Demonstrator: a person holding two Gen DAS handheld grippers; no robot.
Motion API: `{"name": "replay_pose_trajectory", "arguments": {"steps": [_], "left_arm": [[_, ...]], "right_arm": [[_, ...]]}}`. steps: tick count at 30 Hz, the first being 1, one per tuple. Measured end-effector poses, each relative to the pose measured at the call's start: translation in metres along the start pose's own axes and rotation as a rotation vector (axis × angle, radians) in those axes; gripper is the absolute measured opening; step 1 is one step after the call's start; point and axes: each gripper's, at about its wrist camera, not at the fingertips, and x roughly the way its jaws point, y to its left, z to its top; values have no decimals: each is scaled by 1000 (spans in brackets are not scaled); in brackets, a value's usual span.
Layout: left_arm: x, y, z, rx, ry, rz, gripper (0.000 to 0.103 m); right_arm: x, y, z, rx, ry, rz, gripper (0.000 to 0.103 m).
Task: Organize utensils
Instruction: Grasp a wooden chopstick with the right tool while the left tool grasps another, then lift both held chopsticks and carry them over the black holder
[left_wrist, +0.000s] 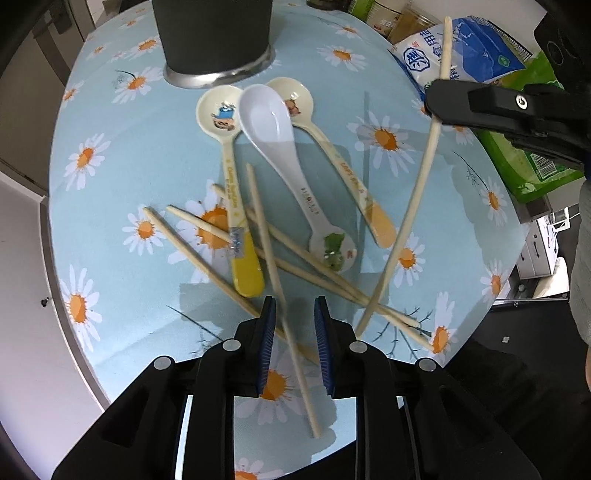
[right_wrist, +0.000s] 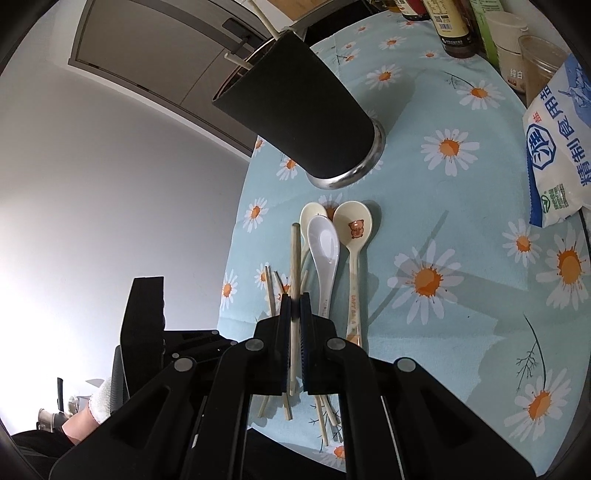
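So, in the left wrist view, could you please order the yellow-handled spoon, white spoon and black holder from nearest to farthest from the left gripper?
1. Yellow-handled spoon: its handle ends just ahead-left of the left gripper.
2. White spoon: centre, beyond it.
3. Black holder: top, farthest.

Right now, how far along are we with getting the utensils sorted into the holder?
Early. Done: two pale sticks already poke from the black holder. In hand: the right hand-held gripper is shut on one chopstick; the left hand-held gripper straddles another chopstick, pads not yet pressing. Left: three spoons, including the white spoon, and several chopsticks still lie on the daisy tablecloth.
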Motion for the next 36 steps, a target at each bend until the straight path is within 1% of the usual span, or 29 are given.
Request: {"name": "replay_pose_trajectory", "arguments": {"steps": [1,5,7,9,10,11,15,20,25,28,29,31,33,36], "left_arm": [[2,0,-2,1,4,12,20],[8,2,1,-46,19,17,19],[10,6,3,-75,19,3,18],[10,10,4,-94,18,3,12],[11,10,5,-97,20,11,5],[10,14,5,-101,20,6,4],[11,17,5,-102,8,14,4],[1,20,0,-123,-21,-1,3],[-15,32,-2,-150,-88,-34,3],[-30,37,-2,-166,-140,-61,3],[-37,38,-3,-171,-158,-72,3],[-54,37,-3,-175,-216,-98,3],[-70,35,-4,-167,-276,-96,3],[-88,33,-3,-169,-353,-115,3]], "right_arm": [[0,-1,0,1,1,1,6],[1,-1,2,0,9,11,6],[0,1,3,-10,6,15,6],[-1,1,3,-15,-1,18,6],[-1,1,3,-12,-3,19,6],[-1,0,2,-12,-4,18,6],[-3,-3,3,-18,-17,1,6],[-5,1,3,-30,-19,-12,6],[-8,9,4,-59,-21,-49,6],[-10,15,4,-77,-23,-69,6],[-10,16,4,-79,-27,-63,6],[-12,22,6,-101,-34,-79,6],[-16,26,8,-120,-45,-87,6],[-22,37,13,-154,-72,-99,6]]}}
